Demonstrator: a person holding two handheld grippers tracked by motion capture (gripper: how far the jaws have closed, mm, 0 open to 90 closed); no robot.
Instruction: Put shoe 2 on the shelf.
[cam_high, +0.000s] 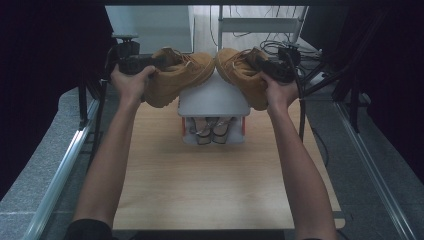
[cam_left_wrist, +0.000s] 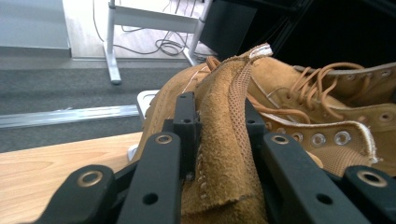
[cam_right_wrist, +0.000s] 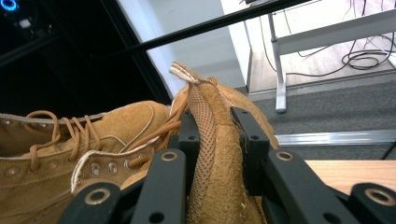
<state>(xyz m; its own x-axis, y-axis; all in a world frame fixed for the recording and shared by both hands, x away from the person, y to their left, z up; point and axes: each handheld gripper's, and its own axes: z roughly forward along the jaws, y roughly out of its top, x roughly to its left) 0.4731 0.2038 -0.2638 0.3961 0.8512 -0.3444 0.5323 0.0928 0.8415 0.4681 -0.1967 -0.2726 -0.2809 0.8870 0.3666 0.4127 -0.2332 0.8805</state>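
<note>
You're holding two tan suede boots up over the far end of the wooden table (cam_high: 200, 185). Your left gripper (cam_left_wrist: 215, 116) is clamping the heel collar of the left boot (cam_high: 177, 75), with the suede and mesh lining pinched between the black jaws. Your right gripper (cam_right_wrist: 217, 130) is doing the same on the right boot (cam_high: 242, 75), jaws pressing on its collar flap. In the high view the left gripper (cam_high: 131, 61) and right gripper (cam_high: 277, 67) are sitting just above your hands.

The toes are pointing inward and meeting, touching or just apart, over the white shoe rack (cam_high: 214, 100). The rack's top shelf is lying under both boots; a grey pair of shoes (cam_high: 212, 129) is sitting on its lower level.

The rack is standing at the table's far edge, centred. Bare wood is running open on both sides of it and all along the near half. Metal rails (cam_high: 60, 170) are flanking the table edges.
</note>
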